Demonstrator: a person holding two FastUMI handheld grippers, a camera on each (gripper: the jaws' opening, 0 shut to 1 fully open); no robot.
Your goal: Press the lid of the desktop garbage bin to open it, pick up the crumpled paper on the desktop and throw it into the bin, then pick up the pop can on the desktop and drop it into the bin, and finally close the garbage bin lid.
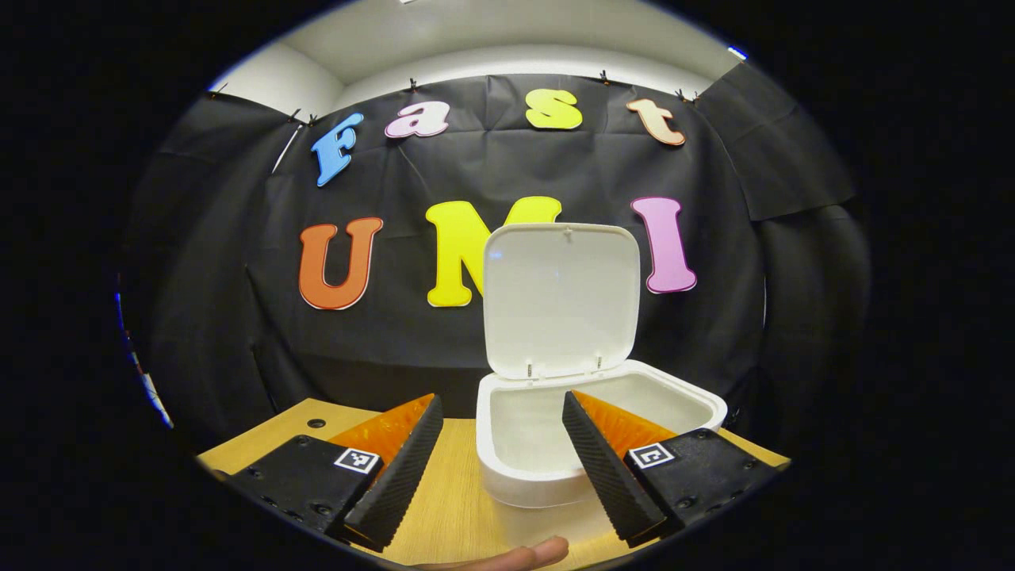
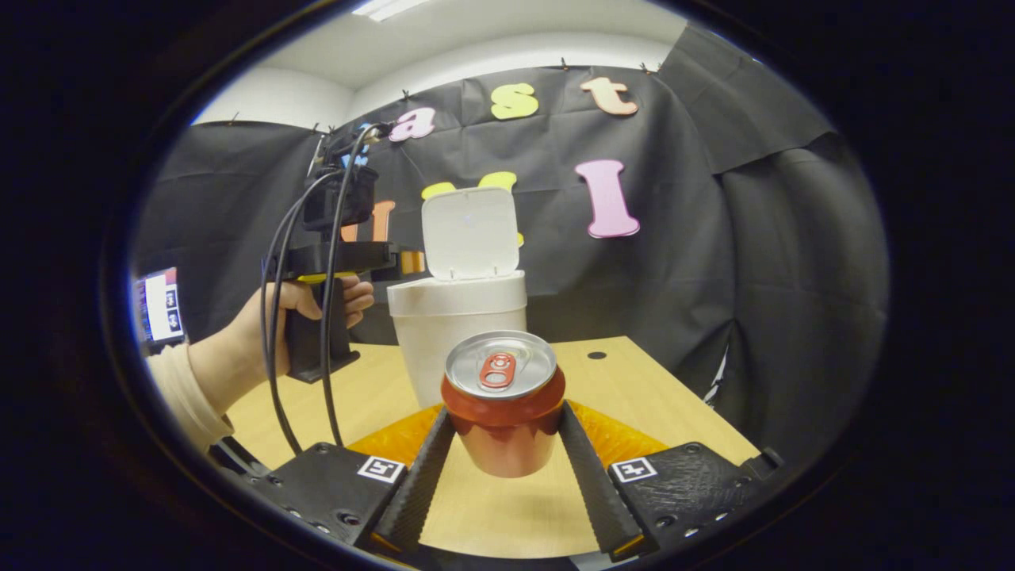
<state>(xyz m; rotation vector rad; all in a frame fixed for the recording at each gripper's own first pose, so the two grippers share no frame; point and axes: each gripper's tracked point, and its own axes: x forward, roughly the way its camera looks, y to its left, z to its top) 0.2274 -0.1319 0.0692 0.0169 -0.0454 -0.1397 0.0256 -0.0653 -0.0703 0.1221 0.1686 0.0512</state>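
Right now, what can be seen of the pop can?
The pop can is a red can with a silver top and a red pull tab, which looks unopened. It is upright between the jaws of the right gripper, whose fingers press on both of its sides. Its base seems raised off the wooden table. The white bin, lid raised, stands behind it, apart from it. No dents are visible.

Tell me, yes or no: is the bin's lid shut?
No, the lid stands upright behind the open bin in the left gripper view.
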